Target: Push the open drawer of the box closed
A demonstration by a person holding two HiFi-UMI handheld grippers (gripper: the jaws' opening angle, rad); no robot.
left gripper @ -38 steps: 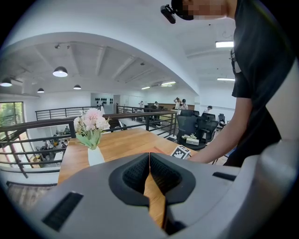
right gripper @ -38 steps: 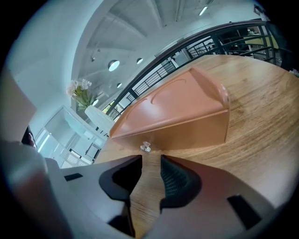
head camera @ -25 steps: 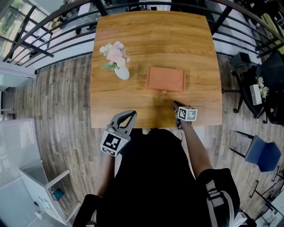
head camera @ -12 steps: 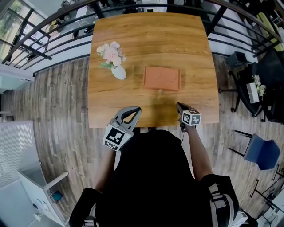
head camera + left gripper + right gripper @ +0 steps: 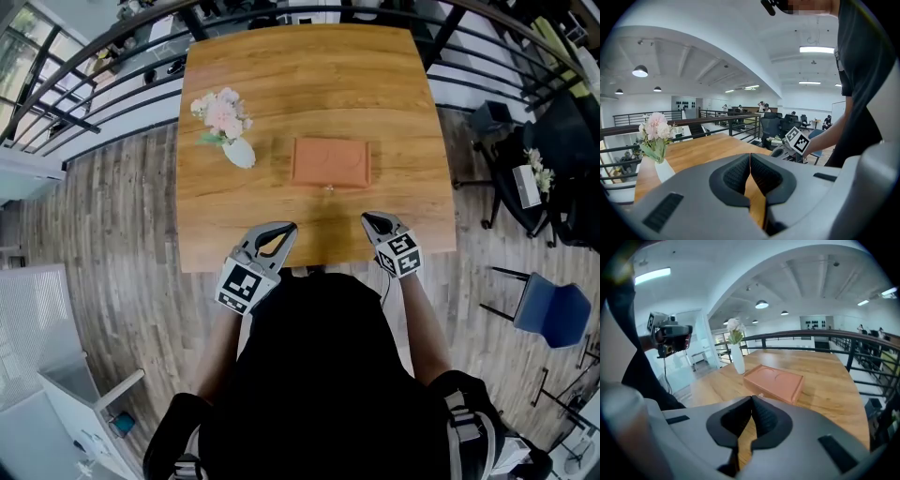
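Because the head camera looks almost straight down, the front face of the box (image 5: 330, 159) shows only as a thin edge. Whether its drawer stands out at all, and how far, cannot be told; only a small pale knob (image 5: 328, 188) shows at the middle of the near side. In the right gripper view the lower part of that front is cut off by the gripper's own grey body, and no gap around a drawer can be made out there either. The person's dark torso (image 5: 323, 375) hides the near edge of the wooden table (image 5: 394, 103) between the two arms. The terracotta box lies flat near the middle of the table, its long axis running left to right across the person's view. Its knob side faces the person, and its top, marked with two shallow round recesses, faces up. To its left, apart from it, stands a white vase (image 5: 238, 153) of pale pink flowers (image 5: 221, 111). The left gripper (image 5: 284, 228) is held over the near left part of the table, its jaws together with nothing between them, its tips pointing away from the person. The right gripper (image 5: 367, 219) is over the table's near edge, a little to the right of the knob and short of the box, its jaws likewise closed on nothing.
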